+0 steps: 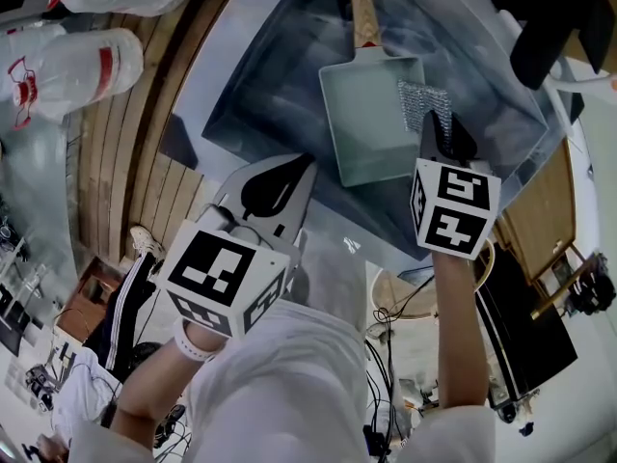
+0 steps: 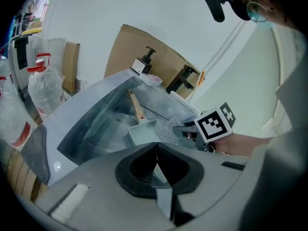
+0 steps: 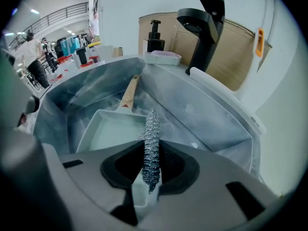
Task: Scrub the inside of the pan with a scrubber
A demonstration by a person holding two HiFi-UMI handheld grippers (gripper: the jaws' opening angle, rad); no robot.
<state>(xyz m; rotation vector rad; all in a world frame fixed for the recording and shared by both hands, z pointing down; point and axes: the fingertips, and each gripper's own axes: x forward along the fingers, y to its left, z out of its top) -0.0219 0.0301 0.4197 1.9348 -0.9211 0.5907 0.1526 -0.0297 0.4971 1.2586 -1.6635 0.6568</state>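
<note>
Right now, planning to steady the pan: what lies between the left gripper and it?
Only bare sink between left gripper and pan, per the head view.

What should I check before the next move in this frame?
1. Grip on scrubber: ok, right claw is shut on it.
2. Is the pan in the sink, open side up: ok.
3. Is the scrubber inside the pan: not ok, it is at the pan's rim.
4. Does the scrubber touch the pan: cannot tell.
5. Is the pan steadied: not ok, left claw is shut on nothing, apart from the pan.
6. Is the inside of the pan free of other things: ok.
</note>
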